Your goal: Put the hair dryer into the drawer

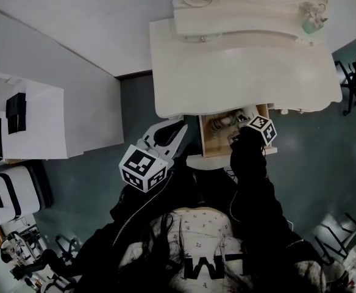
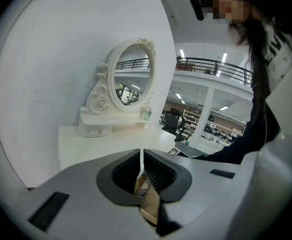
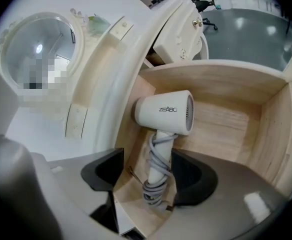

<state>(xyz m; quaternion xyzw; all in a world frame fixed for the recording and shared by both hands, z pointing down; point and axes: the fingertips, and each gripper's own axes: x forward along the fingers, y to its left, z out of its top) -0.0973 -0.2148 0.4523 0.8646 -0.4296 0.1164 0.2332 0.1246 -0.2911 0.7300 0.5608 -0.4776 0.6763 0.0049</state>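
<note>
Below vanity (image 1: 245, 72), open drawer (image 3: 226, 126), perhaps showroom (image 2: 206, 126)

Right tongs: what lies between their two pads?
The cord-wrapped handle of the hair dryer, lying in the wooden drawer; the right tongs stand open around it. Right gripper view shows this.

Hair dryer (image 3: 163, 115) in drawer (image 3: 272, 119), mirror (image 2: 133, 75) on dressing table (image 2: 98, 143)

This is a staged bedroom corner inside a large open hall. An ornate white vanity desk (image 1: 239, 72) with an oval mirror (image 2: 133, 74) stands against a partition wall (image 2: 61, 59). Beyond it are a mezzanine railing (image 2: 211, 66), strip lights (image 2: 182, 54) and an office chair (image 2: 172, 120).
</note>
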